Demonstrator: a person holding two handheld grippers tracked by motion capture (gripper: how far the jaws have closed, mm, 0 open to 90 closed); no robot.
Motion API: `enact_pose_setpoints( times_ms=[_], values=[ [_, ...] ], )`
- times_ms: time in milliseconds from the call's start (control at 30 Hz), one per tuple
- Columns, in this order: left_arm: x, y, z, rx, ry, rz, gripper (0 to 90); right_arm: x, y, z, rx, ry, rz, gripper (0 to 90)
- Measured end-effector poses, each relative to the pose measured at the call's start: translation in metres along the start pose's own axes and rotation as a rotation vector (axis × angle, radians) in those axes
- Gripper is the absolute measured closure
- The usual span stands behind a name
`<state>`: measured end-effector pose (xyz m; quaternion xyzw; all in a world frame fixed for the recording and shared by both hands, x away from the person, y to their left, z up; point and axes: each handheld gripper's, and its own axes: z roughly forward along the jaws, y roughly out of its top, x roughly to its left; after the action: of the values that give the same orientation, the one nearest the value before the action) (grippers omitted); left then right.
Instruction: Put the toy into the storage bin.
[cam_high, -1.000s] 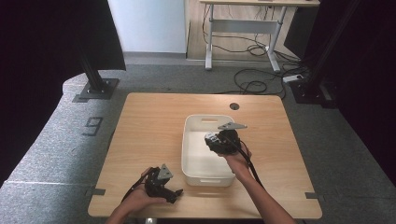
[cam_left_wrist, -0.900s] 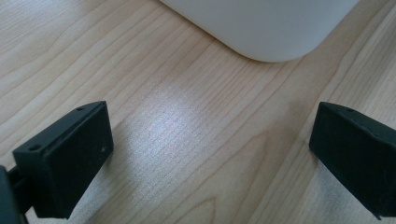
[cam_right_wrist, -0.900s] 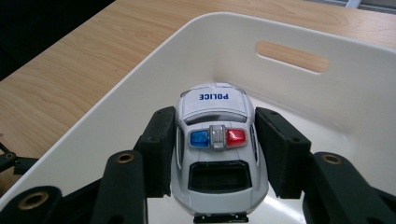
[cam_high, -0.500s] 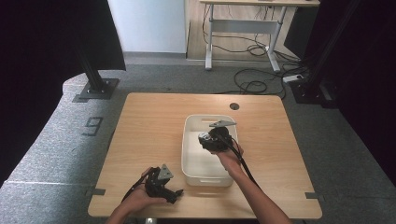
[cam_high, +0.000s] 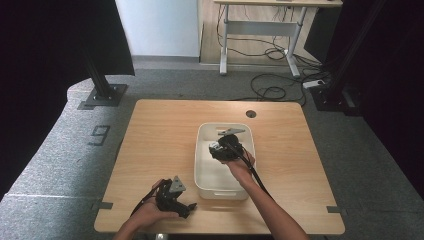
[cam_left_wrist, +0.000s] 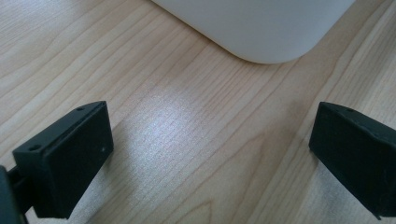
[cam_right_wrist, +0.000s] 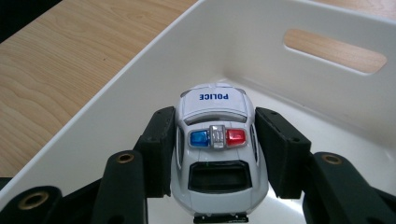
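Observation:
A white toy police car (cam_right_wrist: 217, 149) with blue and red roof lights sits between the jaws of my right gripper (cam_right_wrist: 217, 140), which is shut on its sides. In the high view that right gripper (cam_high: 220, 150) hangs inside the white plastic bin (cam_high: 200, 155), near its far half. The bin's inner wall (cam_right_wrist: 299, 23) and handle slot (cam_right_wrist: 334, 50) rise just beyond the car. My left gripper (cam_high: 187, 206) rests low at the table's front edge, left of the bin. It is open with nothing between its jaws (cam_left_wrist: 210, 154), and a rounded bin corner (cam_left_wrist: 261, 28) lies ahead of it.
The wooden table (cam_high: 160, 135) has a round cable hole (cam_high: 251, 114) at the far right. Beyond it, on the grey floor, are a black stand base (cam_high: 102, 95), a desk frame (cam_high: 260, 40) and loose cables (cam_high: 272, 85).
My right gripper has moved a little to the left inside the bin with the police car in it. The left gripper has stayed where it was.

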<state>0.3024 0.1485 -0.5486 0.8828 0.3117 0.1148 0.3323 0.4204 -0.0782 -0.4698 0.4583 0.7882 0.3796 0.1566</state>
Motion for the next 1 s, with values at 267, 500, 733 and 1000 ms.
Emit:
enact_pose_setpoints(
  times_ms=[267,500,733,1000],
  values=[
    [0.0,0.0,0.0,0.0,0.0,-0.001,0.0,0.006,0.005,0.014,0.03,0.002,-0.013,50.0],
    [0.0,0.0,0.0,0.0,0.0,0.0,0.0,0.011,0.005,0.028,0.062,-0.012,-0.029,50.0],
    [0.0,0.0,0.0,0.0,0.0,0.0,0.0,0.009,0.003,0.038,0.098,-0.016,-0.023,50.0],
    [0.0,0.0,0.0,0.001,0.001,0.0,0.0,0.008,0.0,0.045,0.135,-0.015,-0.014,50.0]
  ],
)
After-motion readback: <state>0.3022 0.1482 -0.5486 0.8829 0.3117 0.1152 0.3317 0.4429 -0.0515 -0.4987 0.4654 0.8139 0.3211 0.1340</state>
